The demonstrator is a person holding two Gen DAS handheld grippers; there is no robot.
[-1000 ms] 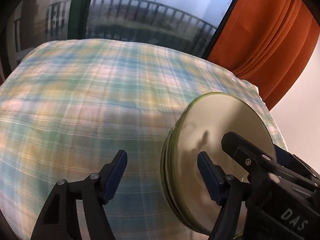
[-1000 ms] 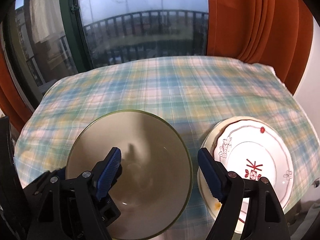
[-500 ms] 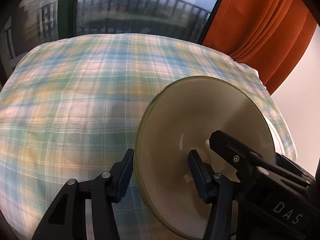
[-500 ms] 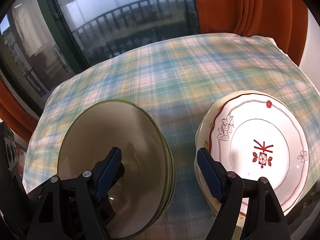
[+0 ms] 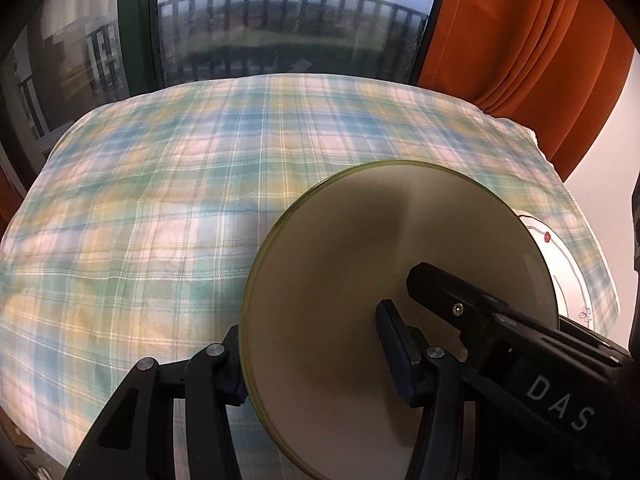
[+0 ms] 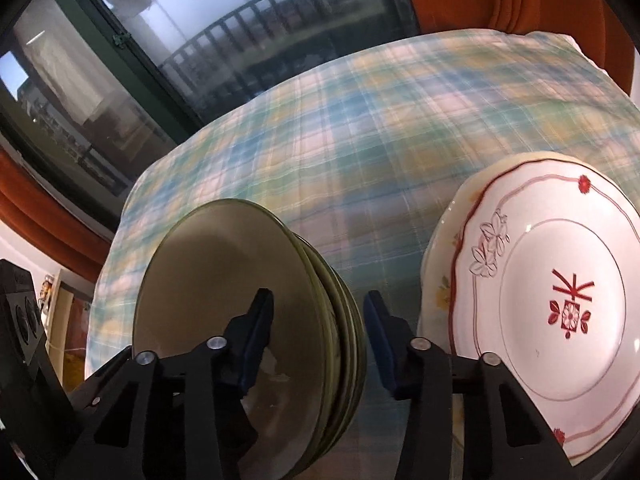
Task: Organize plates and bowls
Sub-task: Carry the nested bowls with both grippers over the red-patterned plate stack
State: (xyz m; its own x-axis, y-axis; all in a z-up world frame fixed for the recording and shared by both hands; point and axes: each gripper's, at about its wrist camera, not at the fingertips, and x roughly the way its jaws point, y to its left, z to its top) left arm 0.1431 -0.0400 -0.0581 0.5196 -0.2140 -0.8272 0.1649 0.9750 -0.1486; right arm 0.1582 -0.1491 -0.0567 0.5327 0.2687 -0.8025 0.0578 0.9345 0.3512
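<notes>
The letters "DAS" are read in white on the black body of the right gripper where it crosses the near right of the left wrist view. On the white plate at the near right of the table, a red emblem of crossed strokes above a small flower is printed in the middle, with a red line and small flowers round the rim; no word can be made out there.

The stack of olive-green bowls stands at the near edge of the checked tablecloth, just left of the white plate, which lies on a cream plate with yellow flowers.

The left gripper is set over the left rim of the bowls, one finger outside the wall and one inside. Its jaws were brought closer within the last second and have since held level; the pads appear to press the wall, though the outer contact is hidden by the rim.

The right gripper is set over the right rim, its left finger inside the top bowl and its right finger beside the stack. Its jaws have just been closing, and whether the pads touch yet cannot be told.

Compared with a second ago, the bowls are seen more face-on in the left view and more edge-on in the right view.
</notes>
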